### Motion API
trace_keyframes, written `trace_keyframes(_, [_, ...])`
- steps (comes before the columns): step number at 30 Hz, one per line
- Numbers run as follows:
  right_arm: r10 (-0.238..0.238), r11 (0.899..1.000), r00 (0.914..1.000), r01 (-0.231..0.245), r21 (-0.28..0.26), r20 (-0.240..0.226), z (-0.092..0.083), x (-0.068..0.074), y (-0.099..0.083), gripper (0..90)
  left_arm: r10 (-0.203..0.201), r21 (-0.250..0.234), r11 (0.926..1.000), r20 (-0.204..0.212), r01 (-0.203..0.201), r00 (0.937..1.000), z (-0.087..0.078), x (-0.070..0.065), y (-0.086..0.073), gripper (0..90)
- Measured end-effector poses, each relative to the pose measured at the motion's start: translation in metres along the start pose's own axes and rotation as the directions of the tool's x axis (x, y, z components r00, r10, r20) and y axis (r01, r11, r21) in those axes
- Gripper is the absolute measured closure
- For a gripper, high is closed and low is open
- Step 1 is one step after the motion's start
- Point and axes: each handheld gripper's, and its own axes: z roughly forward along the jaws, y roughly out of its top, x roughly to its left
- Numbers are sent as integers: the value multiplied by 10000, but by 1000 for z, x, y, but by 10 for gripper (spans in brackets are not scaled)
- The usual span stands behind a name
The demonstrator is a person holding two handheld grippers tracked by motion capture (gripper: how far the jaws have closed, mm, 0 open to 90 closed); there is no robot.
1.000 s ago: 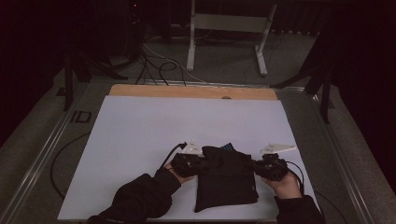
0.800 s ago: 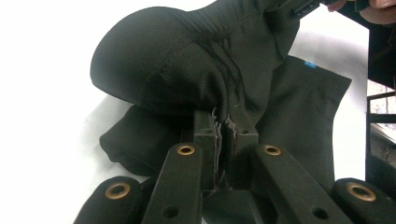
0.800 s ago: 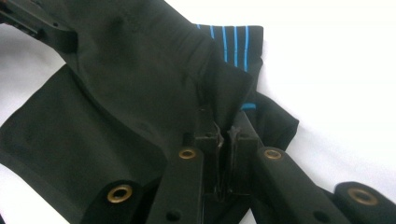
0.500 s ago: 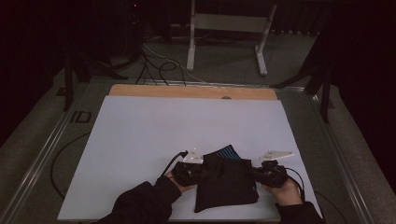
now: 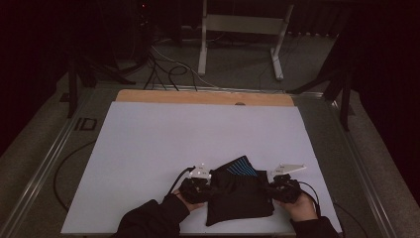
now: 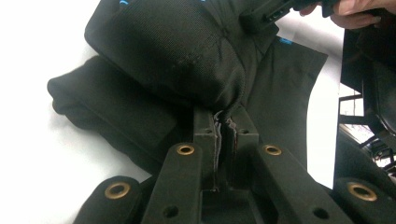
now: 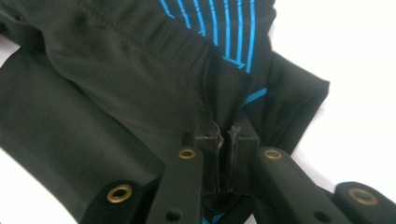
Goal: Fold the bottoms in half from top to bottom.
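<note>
A black garment [image 5: 240,196] with blue stripes lies folded near the front edge of the white table [image 5: 198,134]. My left gripper [image 5: 204,187] is shut on the garment's left edge, and my right gripper [image 5: 271,189] is shut on its right edge. In the left gripper view the black cloth [image 6: 187,51] bunches up out of the closed jaws, with the other gripper [image 6: 275,9] and a hand at the top right. In the right gripper view the cloth [image 7: 116,93] is pinched between the jaws, and the blue stripes [image 7: 229,28] show above them.
A wooden strip [image 5: 203,97] runs along the table's far edge. Metal rails [image 5: 44,163] border the table on both sides. Cables [image 5: 163,64] and a white stand [image 5: 242,29] sit on the floor beyond. A cable [image 5: 64,168] loops off the left side.
Both grippers have drawn back toward the front edge with the garment's upper layer, folding it down. The striped corner now shows at the top of the fold.
</note>
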Motion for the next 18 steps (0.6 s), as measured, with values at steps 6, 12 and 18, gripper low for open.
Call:
trace_keyframes(6, [-77, 10000, 9999, 77, 38, -104, -3, 5, -4, 854, -12, 34, 10000, 140, 11, 9999, -3, -3, -6, 851])
trace_keyframes(12, [38, 9998, 9999, -36, 173, -160, 1, 6, -10, 832, -335, -36, 9994, 354, 336, 9988, -2, 0, -12, 821])
trace_keyframes(18, [20, 9997, 10000, -17, 237, -91, -1, 7, -8, 721, -120, -123, 9998, 496, 126, 9987, -2, -4, -11, 666])
